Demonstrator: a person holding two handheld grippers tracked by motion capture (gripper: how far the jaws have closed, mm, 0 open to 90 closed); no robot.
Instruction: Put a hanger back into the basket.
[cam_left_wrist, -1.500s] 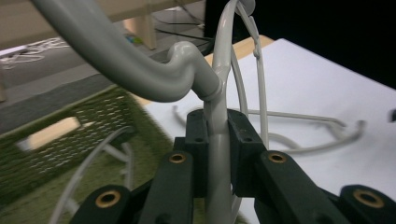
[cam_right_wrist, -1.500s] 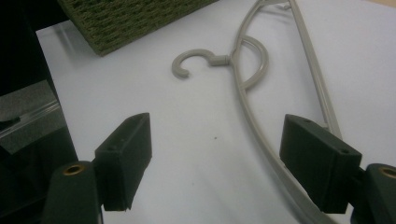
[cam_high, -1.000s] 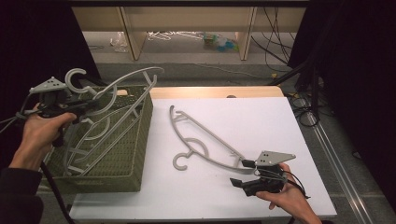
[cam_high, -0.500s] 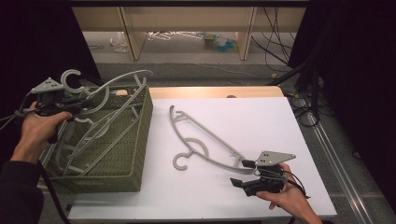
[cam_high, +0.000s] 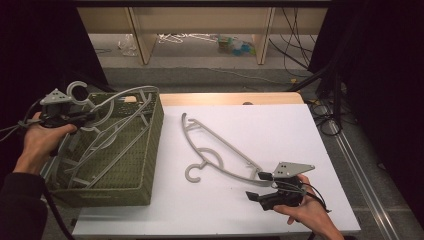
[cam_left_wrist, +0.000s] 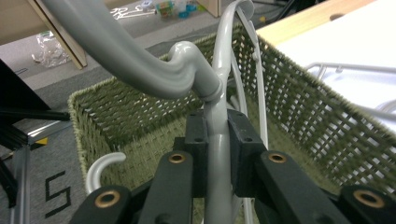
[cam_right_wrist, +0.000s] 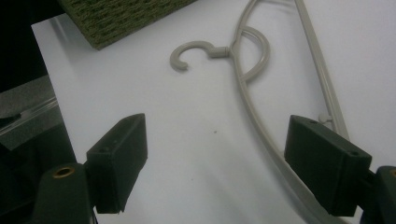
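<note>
My left gripper (cam_high: 92, 116) (cam_left_wrist: 218, 128) is shut on the neck of a grey plastic hanger (cam_high: 120, 97) (cam_left_wrist: 140, 60), just below its hook. That hanger slants over the far left corner of a green woven basket (cam_high: 145, 165) (cam_left_wrist: 140, 121). Several more grey hangers (cam_high: 107, 150) lie inside the basket. Another grey hanger (cam_high: 220, 145) (cam_right_wrist: 252, 88) lies flat on the white tabletop (cam_high: 280, 130). My right gripper (cam_high: 257, 186) (cam_right_wrist: 219, 158) rests open at that hanger's near end, one jaw over its arm, the pads apart and not pressing on it.
The basket stands on the table's left part, its right wall beside the flat hanger. A wooden strip (cam_high: 230, 98) runs along the table's far edge. Beyond it are shelf legs and floor clutter (cam_high: 230, 45). Cables (cam_high: 327, 115) hang at the right.
My left gripper has carried its hanger a little to the left and lower over the basket. The right gripper and the flat hanger have stayed put.
</note>
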